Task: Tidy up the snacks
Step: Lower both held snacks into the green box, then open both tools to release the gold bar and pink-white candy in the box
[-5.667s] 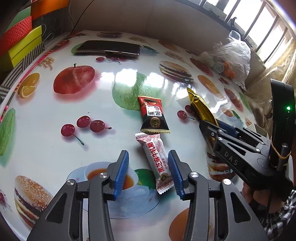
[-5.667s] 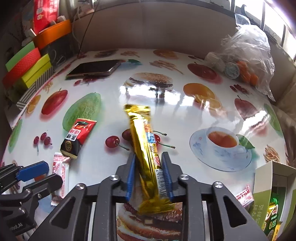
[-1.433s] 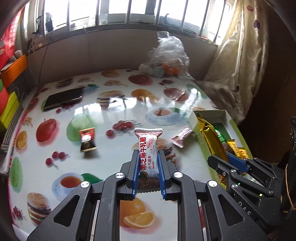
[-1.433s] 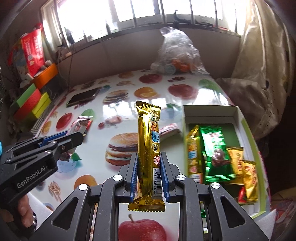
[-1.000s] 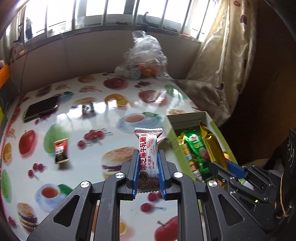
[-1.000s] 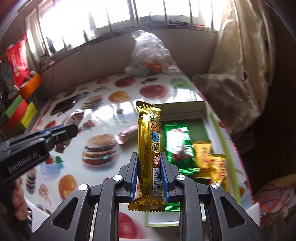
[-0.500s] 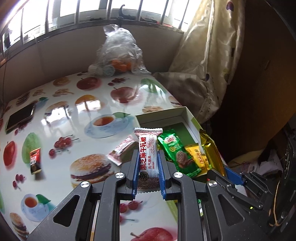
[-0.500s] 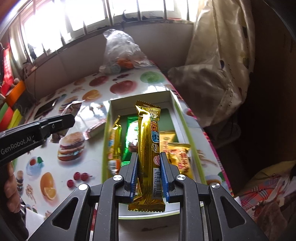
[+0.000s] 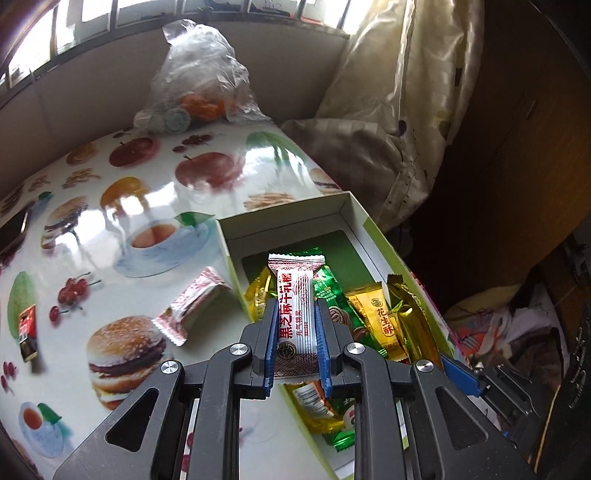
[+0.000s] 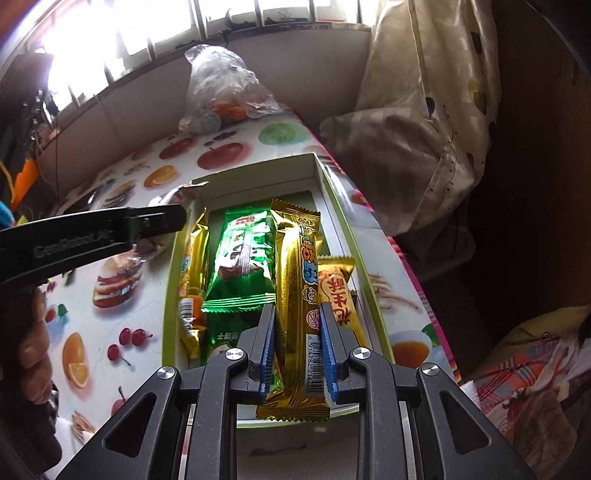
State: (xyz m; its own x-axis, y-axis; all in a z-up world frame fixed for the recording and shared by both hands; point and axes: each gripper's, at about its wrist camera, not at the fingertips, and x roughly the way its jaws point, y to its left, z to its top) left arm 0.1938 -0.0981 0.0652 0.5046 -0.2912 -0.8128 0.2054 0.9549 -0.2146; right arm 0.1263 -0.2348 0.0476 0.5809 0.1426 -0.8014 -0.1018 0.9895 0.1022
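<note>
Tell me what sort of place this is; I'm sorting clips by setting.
Probably a room in a home, not a lab: a table with a glossy fruit-and-burger print cloth, a patterned curtain beside barred windows, and a tied plastic bag of oranges against the wall.

The left gripper (image 9: 295,347) pinches a white-and-red candy bar (image 9: 297,314) between its blue pads, the bar standing upright past the jaws. Beyond and below the jaws an open box (image 9: 288,218) holds green and gold packets, and right of them the other gripper's blue tip (image 9: 460,376) holds a gold wrapper (image 9: 410,321). Left of the jaws a pink wrapped candy (image 9: 194,304) lies on the fruit-printed table (image 9: 110,229).
</note>
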